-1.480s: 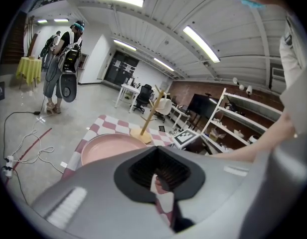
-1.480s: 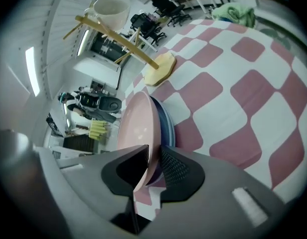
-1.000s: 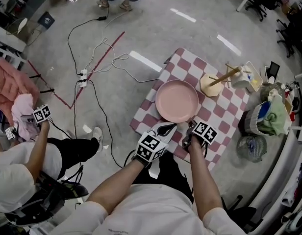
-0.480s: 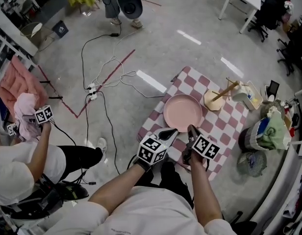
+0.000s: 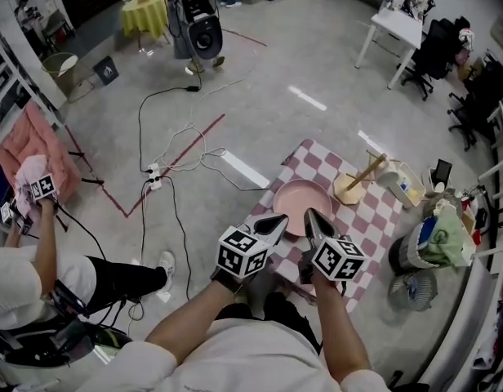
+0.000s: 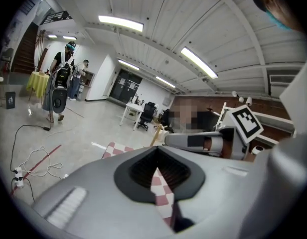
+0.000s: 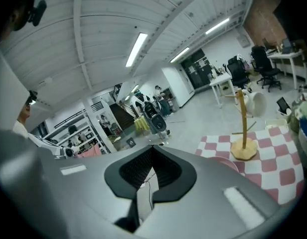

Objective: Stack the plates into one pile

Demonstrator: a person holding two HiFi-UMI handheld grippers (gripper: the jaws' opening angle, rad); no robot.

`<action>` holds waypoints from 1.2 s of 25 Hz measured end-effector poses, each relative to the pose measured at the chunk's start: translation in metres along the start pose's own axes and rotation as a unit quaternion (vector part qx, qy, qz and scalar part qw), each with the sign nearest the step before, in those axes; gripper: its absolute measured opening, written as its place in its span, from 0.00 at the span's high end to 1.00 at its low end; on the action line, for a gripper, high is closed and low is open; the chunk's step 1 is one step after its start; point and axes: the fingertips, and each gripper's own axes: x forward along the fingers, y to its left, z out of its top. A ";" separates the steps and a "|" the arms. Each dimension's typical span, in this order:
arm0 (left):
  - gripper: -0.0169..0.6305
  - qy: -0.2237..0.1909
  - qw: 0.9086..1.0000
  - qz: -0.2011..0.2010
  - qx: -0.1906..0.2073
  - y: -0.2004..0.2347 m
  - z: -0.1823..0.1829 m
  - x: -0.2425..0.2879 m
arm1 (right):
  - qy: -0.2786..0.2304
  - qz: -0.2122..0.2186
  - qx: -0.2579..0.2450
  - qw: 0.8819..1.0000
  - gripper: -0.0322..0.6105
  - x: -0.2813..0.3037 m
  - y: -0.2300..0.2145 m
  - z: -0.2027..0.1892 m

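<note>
Pink plate (image 5: 304, 198) lies just ahead of the left gripper (image 5: 278, 220) and right gripper (image 5: 312, 217). Both are closed and empty.

White shirt, black trousers, grey grippers

The person wears a white short-sleeved shirt (image 5: 235, 358) and black trousers (image 5: 273, 304). The left gripper (image 5: 278, 222) and right gripper (image 5: 311, 217) have smooth grey tapered shells lined with black ribbed pads (image 6: 142, 169). Each bears a white cube (image 5: 243, 253) printed with black square markers
</note>
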 end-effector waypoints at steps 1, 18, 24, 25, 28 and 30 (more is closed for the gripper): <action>0.96 -0.007 1.000 0.000 0.004 -0.001 0.009 -0.006 | -0.008 0.005 -0.011 1.000 0.93 -0.002 0.009 0.008; 0.96 -0.121 0.989 -0.007 0.090 -0.027 0.145 -0.080 | -0.130 0.046 -0.151 0.979 0.94 -0.037 0.126 0.118; 0.96 -0.137 0.985 0.001 0.105 -0.024 0.159 -0.092 | -0.143 0.038 -0.179 0.973 0.94 -0.036 0.139 0.126; 0.96 -0.140 0.985 0.002 0.106 -0.023 0.160 -0.093 | -0.144 0.037 -0.182 0.972 0.94 -0.035 0.139 0.125; 0.96 -0.146 0.983 0.004 0.110 -0.020 0.164 -0.097 | -0.146 0.037 -0.192 0.970 0.94 -0.034 0.144 0.124; 0.96 -0.148 0.983 0.005 0.112 -0.019 0.166 -0.100 | -0.145 0.037 -0.197 0.969 0.94 -0.032 0.149 0.124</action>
